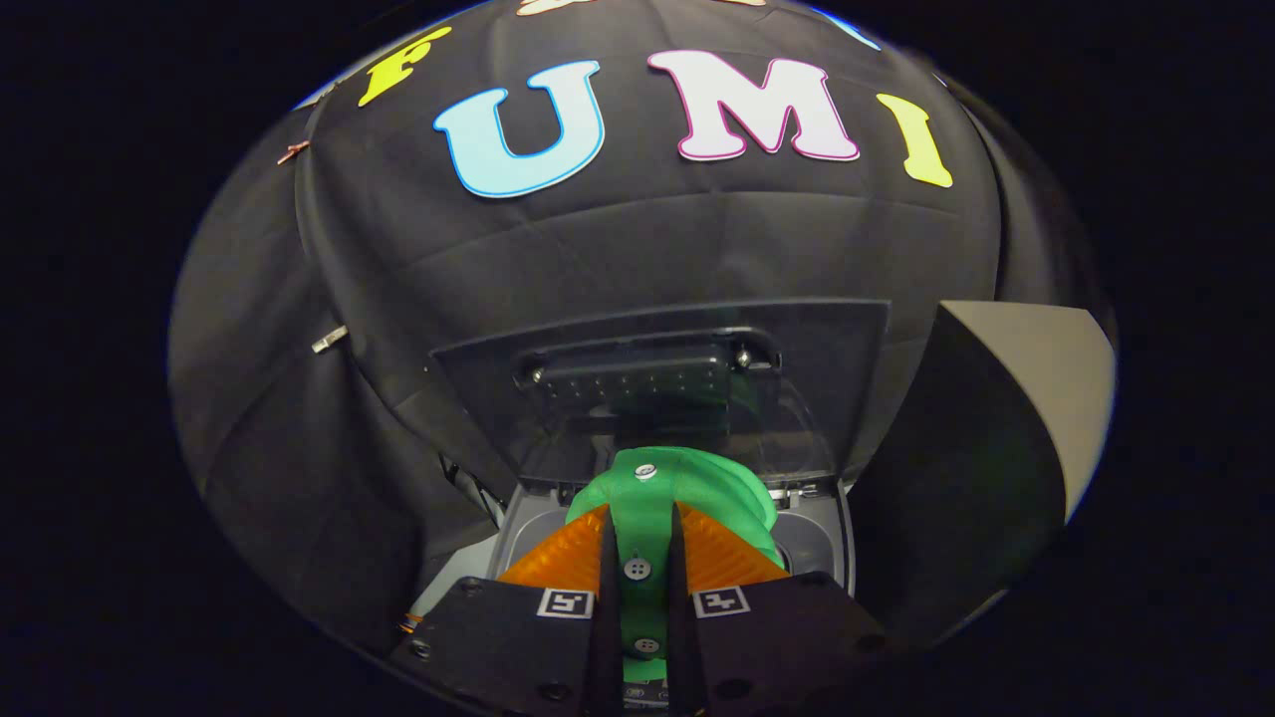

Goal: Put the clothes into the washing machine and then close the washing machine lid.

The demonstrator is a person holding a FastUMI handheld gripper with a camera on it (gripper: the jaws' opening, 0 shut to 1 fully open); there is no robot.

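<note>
Soft green cloth garment (662,498) with glossy buttons; washing machine (538,523) smooth plastic, its lid (657,383) glossy, see-through.

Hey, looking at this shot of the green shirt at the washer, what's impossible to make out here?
Gripper view:
- Washing machine drum opening: covered by the green shirt and the fingers of the hand-held gripper, which are shut on the shirt's button strip.
- Most of the shirt: bunched up, so its sleeves and full shape are hidden.
- Through the raised lid: dim and reflective.
- Washer's front: behind the gripper body.
</note>
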